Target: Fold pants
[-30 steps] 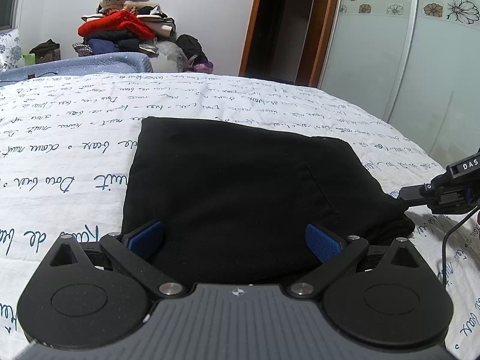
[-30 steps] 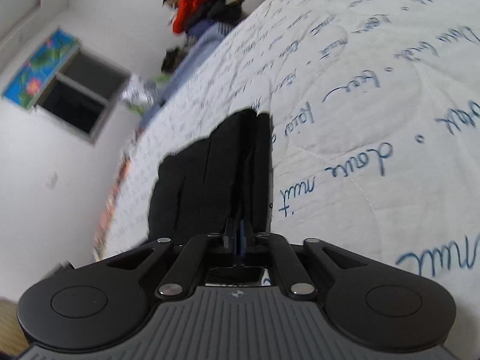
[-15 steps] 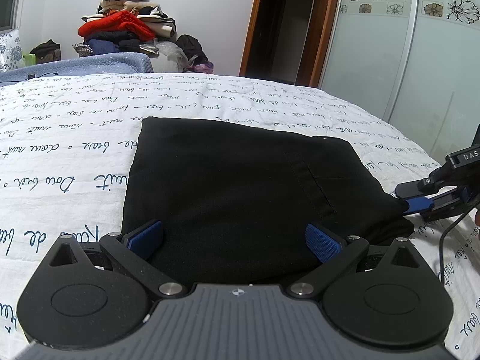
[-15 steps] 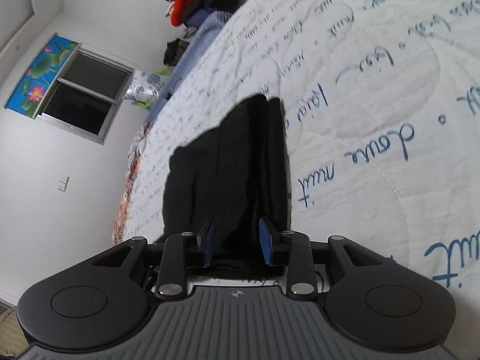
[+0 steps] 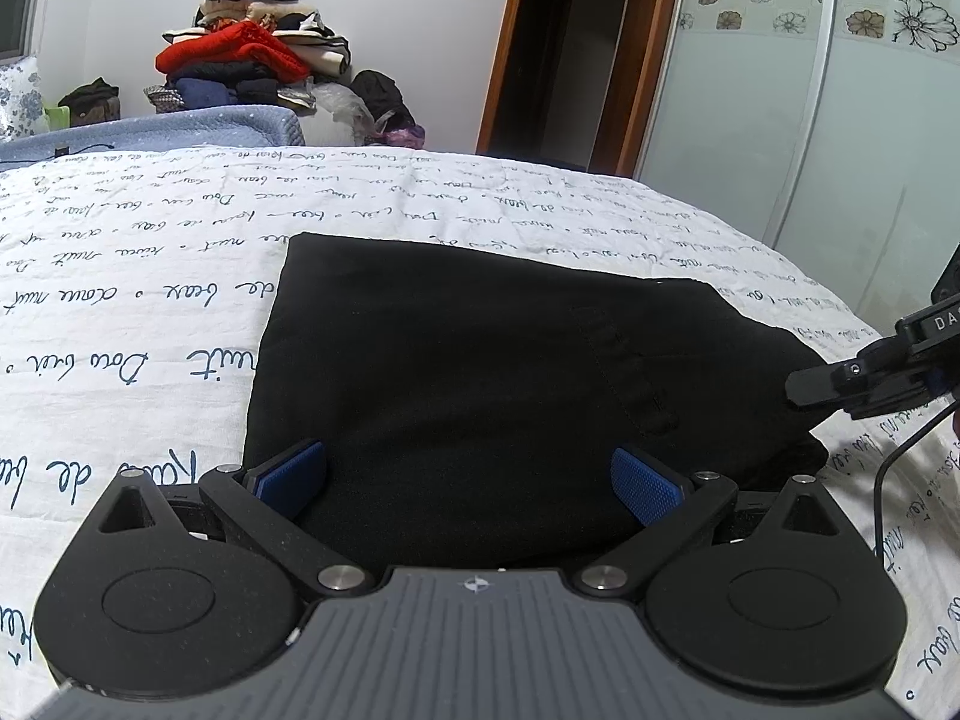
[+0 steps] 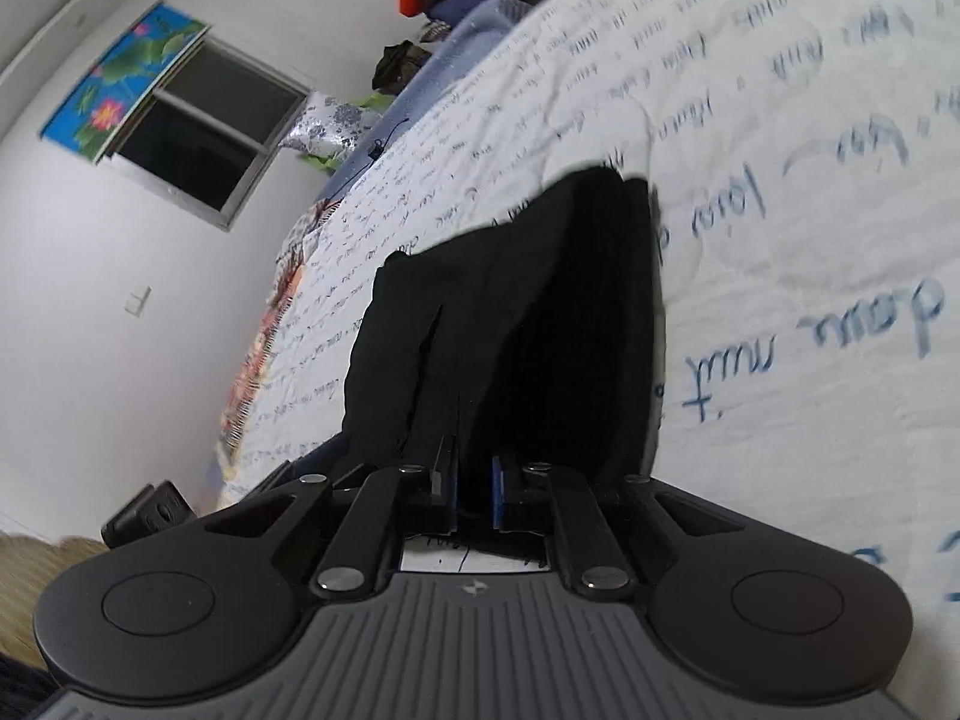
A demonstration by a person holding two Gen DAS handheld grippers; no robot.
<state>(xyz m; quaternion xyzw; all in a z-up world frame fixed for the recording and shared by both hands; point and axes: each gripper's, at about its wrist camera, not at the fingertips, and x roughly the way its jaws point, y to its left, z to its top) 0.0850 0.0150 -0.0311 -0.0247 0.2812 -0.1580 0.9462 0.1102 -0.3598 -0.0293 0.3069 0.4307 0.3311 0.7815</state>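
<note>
Folding black pants (image 5: 480, 384) on a bed (image 5: 138, 312), mid-frame in the left view.
Left tongs (image 5: 468, 480) gape wide at the near edge, gripping nothing. Right tongs (image 6: 471, 480), at the right edge of the left view, nearly pinch a fold, a narrow gap remaining. Clothes pile (image 5: 252, 54) sits upper left.

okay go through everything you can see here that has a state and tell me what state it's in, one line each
black pants: folded into a flat rectangle, lying on the bed.
left tongs: wide open, low over the near edge of the pants, gripping nothing.
right tongs: narrowly open at the pants' side edge, fabric between the fingers, not clamped.
bedspread: spread flat under the pants.
clothes pile: heaped, unfolded, beyond the bed.
doorway: open, dark inside.
</note>
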